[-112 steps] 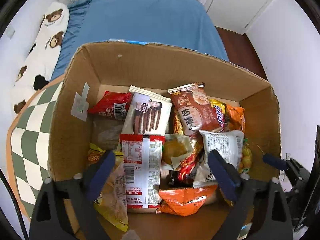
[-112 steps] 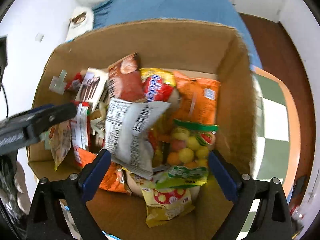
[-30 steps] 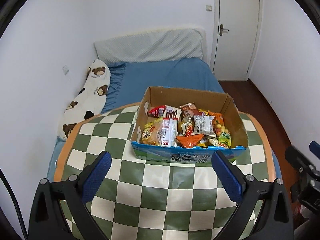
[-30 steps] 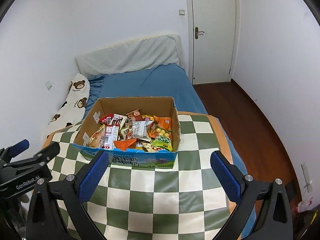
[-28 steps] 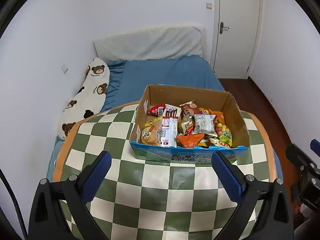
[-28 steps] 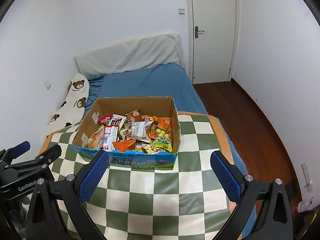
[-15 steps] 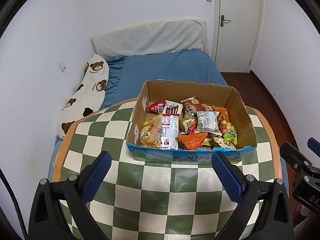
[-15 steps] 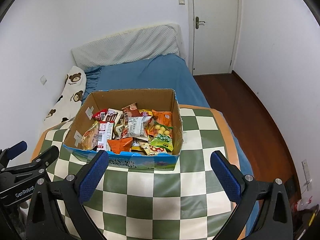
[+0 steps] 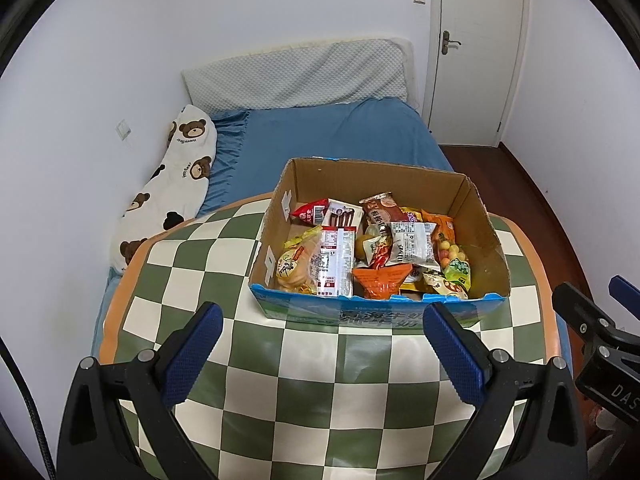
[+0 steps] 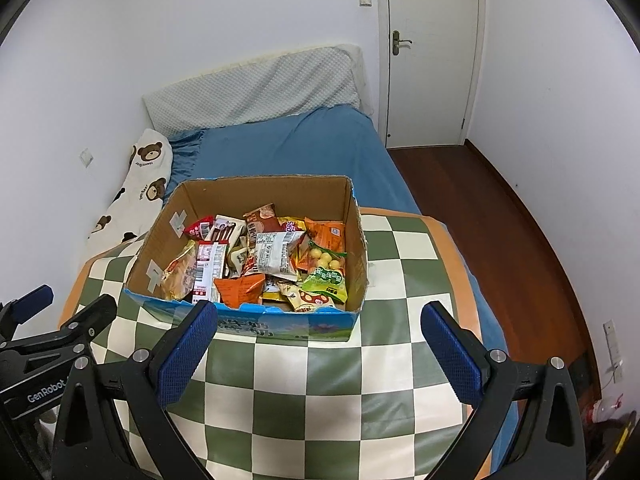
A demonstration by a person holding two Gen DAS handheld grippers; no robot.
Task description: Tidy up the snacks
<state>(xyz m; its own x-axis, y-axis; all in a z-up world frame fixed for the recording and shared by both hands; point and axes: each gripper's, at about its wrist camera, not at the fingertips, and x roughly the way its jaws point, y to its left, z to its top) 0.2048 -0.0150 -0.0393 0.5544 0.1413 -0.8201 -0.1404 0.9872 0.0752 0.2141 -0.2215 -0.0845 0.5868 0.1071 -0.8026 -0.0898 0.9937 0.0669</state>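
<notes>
A cardboard box [image 9: 484, 236] with a blue printed front stands on the green-and-white checkered table [image 9: 312, 392]. It also shows in the right wrist view [image 10: 358, 248]. It holds several snack packets, among them a white packet [image 9: 412, 242], an orange packet [image 9: 382, 280] and a red-and-white packet [image 9: 336, 260]. My left gripper [image 9: 322, 344] is open and empty, above the table in front of the box. My right gripper [image 10: 318, 342] is open and empty, at the box's near right.
A bed with a blue sheet [image 9: 328, 140] and a bear-print pillow [image 9: 172, 184] lies behind the table. A white door [image 10: 430, 52] and wooden floor [image 10: 516, 240] are at the right. The table's orange edge [image 10: 460, 264] curves round the right side.
Both grippers pulled back out of the box to well above the table, and over the last second came a little nearer to it. Both stayed open and empty.
</notes>
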